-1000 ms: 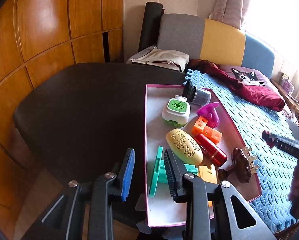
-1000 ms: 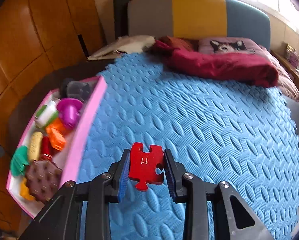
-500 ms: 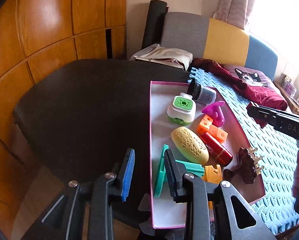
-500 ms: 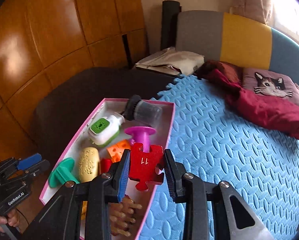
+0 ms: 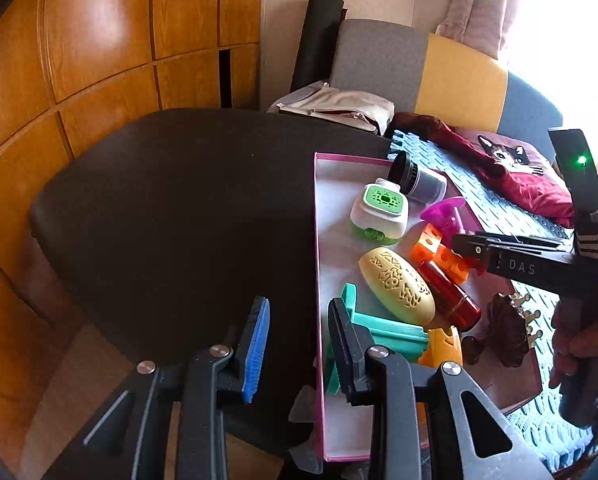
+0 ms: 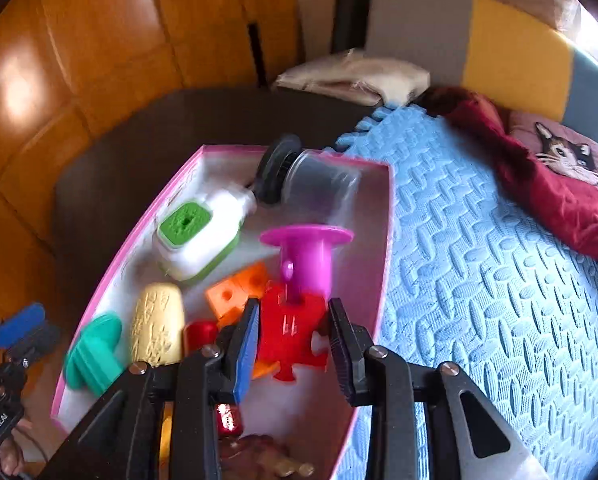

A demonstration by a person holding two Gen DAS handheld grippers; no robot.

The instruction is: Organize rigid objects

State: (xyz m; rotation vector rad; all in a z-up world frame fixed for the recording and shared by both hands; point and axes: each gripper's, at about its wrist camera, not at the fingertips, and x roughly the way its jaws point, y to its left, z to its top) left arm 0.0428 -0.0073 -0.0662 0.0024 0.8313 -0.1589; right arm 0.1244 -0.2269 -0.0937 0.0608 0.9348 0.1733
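**Red puzzle piece carried over the pink-rimmed tray**

Moved from above the blue foam mat (image 6: 479,240) to above the tray (image 6: 383,264), the right gripper (image 6: 293,334) pinches a red puzzle piece (image 6: 289,334) between its pads, over the tray's right half just near of the magenta funnel-shaped toy (image 6: 305,256). Inside the tray lie a white-and-green box (image 5: 379,212), a dark-capped clear jar (image 5: 419,178), orange cubes (image 5: 431,246), a cream oval case (image 5: 397,286), a red cylinder (image 5: 451,300), a teal plastic part (image 5: 383,332) and a brown spiked object (image 5: 507,330). At the tray's near left corner, the left gripper (image 5: 299,344) stays where it was, jaws nearly together on nothing, above the dark tabletop (image 5: 179,208).
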